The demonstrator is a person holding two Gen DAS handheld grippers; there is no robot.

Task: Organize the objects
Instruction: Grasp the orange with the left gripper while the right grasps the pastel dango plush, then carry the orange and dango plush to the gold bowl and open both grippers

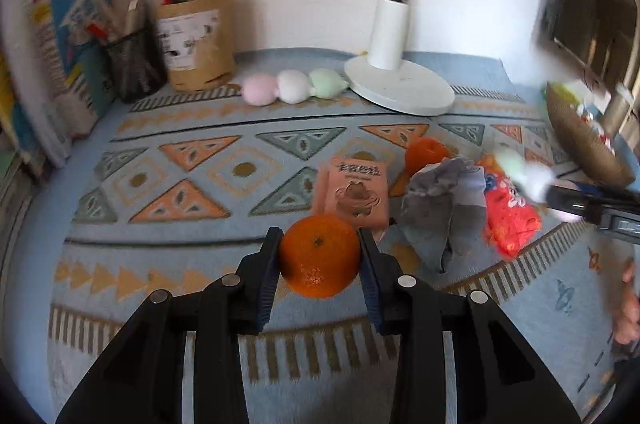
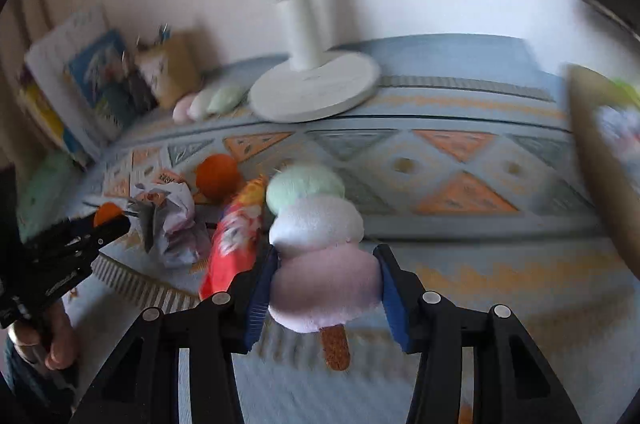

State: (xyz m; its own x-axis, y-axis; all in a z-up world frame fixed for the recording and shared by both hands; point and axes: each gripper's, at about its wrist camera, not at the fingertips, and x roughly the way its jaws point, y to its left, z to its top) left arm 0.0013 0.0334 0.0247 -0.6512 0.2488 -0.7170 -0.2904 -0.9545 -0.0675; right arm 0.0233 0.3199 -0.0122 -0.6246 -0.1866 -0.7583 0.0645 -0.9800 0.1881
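Observation:
An orange (image 1: 318, 256) sits between the pads of my left gripper (image 1: 319, 234), which is shut on it just above the patterned blue mat (image 1: 200, 207). In the right wrist view my right gripper (image 2: 326, 252) is shut on the pink ball of a plush skewer (image 2: 316, 224) of green, white and pink balls with a brown stick. That view also shows the left gripper (image 2: 110, 218) at the left with the orange (image 2: 106, 212), held in a person's hand (image 2: 60, 340). A second orange (image 1: 426, 151) lies on the mat.
On the mat lie a pink packet (image 1: 356, 191), crumpled grey cloth (image 1: 440, 199) and a red snack bag (image 1: 508, 212). At the back stand a white lamp base (image 1: 400, 87), another plush skewer (image 1: 294, 85), pen holders (image 1: 196, 43) and books (image 1: 68, 55). A woven basket (image 1: 580, 139) is at the right.

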